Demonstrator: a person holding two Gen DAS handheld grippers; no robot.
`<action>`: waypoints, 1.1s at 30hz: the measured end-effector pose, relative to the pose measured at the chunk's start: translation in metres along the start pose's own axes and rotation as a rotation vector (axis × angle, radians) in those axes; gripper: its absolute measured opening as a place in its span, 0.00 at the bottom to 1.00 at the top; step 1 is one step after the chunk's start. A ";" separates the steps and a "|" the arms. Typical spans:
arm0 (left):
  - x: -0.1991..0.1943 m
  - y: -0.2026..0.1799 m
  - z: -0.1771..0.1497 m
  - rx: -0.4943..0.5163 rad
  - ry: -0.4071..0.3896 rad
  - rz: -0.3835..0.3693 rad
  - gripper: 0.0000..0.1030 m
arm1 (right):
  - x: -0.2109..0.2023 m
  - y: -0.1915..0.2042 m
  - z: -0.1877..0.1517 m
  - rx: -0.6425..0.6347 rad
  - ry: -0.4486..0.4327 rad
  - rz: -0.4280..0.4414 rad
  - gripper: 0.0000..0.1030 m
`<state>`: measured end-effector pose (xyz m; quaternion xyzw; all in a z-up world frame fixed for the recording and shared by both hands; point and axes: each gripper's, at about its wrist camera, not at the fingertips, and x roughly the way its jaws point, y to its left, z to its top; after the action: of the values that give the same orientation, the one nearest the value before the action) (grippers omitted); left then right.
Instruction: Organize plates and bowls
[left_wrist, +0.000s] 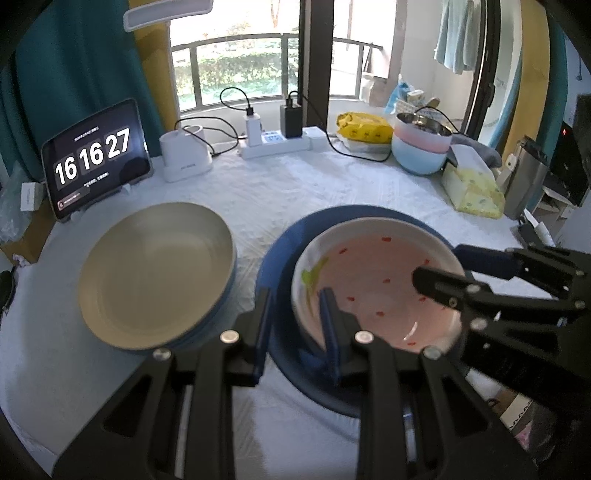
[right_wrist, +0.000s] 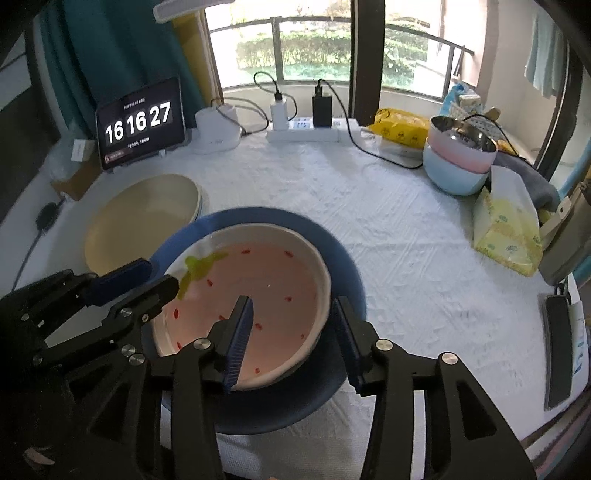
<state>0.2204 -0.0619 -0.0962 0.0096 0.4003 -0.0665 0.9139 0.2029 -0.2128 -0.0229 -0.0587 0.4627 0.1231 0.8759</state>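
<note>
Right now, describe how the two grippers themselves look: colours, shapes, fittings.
Both are alike. The left gripper and the right gripper have matte black linkage arms with triangular cut-outs, joined by round silver pins. Each ends in two flat fingers faced with ribbed dark blue pads. No cables or printed markings show on them, and no hands or sleeves are clearly in view.

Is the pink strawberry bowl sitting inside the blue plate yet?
Yes. The pink strawberry bowl sits upright on the blue plate, whose rim shows around it.
</note>
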 end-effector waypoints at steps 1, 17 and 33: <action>-0.001 0.001 0.000 -0.004 -0.001 -0.001 0.26 | -0.001 -0.001 0.000 0.004 -0.004 -0.003 0.46; -0.008 0.039 0.003 -0.108 -0.019 -0.006 0.31 | -0.025 -0.053 0.000 0.121 -0.090 -0.004 0.46; 0.009 0.032 -0.007 -0.049 0.035 0.001 0.34 | -0.001 -0.066 -0.013 0.163 -0.013 0.081 0.46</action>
<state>0.2261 -0.0312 -0.1088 -0.0117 0.4179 -0.0562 0.9067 0.2100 -0.2791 -0.0303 0.0322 0.4673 0.1207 0.8752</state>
